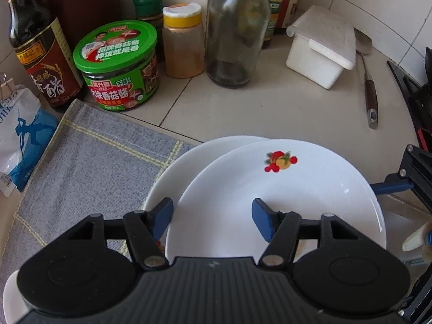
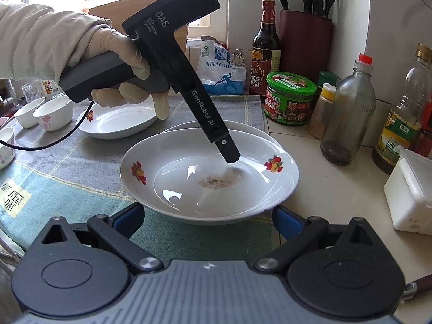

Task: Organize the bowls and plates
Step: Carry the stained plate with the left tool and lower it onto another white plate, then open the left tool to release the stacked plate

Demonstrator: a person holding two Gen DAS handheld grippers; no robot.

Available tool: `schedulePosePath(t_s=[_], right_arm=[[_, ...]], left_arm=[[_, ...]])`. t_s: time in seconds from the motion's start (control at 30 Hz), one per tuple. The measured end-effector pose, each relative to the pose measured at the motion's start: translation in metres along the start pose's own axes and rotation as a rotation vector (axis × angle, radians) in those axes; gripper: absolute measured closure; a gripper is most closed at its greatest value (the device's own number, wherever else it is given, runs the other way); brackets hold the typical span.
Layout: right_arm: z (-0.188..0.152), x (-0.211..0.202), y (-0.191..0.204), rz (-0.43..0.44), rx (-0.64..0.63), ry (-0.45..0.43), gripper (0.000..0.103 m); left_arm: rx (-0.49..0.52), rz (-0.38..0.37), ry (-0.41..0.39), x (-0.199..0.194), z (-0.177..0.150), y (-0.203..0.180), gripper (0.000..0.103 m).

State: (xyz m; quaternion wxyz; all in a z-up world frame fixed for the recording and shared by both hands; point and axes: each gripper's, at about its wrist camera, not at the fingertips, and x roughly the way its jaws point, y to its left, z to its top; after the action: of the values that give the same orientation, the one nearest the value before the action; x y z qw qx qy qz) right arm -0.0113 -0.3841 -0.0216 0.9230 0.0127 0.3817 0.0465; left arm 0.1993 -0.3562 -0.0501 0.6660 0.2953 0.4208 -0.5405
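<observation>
- Far left of the right wrist view: small bowls (image 2: 54,114) stand loose on the cloth (image 2: 81,172), not yet stacked.
- Just right of them, a lone plate (image 2: 118,124) sits apart, left of centre; it likely needs stacking too.
- Centre: top plate (image 2: 209,178) rests on a lower plate (image 2: 251,129), offset, with crumbs in its well. Stack started, not squared up.
- Left tongs (image 1: 213,216) are spread, one finger either side of the top plate's rim, pads not pressing; plate looks let go.
- Right tongs (image 2: 210,216) are spread wide at the bottom edge of the frame, tips hidden behind the plate's near rim, pinching nothing.
- Judgement: early to mid task; bowls and the lone plate are left.
- Surface: tiled table (image 1: 243,108), grey checked cloth over its left part.
- Upper right: green jar (image 2: 290,98), bottles (image 2: 348,113), white box (image 2: 410,194) along the tiled wall. Kitchen, daylight from a window at upper left.
</observation>
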Motion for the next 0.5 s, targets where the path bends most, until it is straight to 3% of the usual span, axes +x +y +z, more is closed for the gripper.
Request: schedulePosePath(t_s=[0.37,0.5], right_arm=[[0.002,0.0,-0.001,0.007,0.004,0.011,0.0],[0.002,0.0,-0.001,0.011,0.006,0.014,0.0]], left_arm=[[-0.024,0.012,-0.019,-0.007,0.003,-0.003,0.038],[-0.036,0.05,-0.047,-0.017,0.004,-0.006,0.038]])
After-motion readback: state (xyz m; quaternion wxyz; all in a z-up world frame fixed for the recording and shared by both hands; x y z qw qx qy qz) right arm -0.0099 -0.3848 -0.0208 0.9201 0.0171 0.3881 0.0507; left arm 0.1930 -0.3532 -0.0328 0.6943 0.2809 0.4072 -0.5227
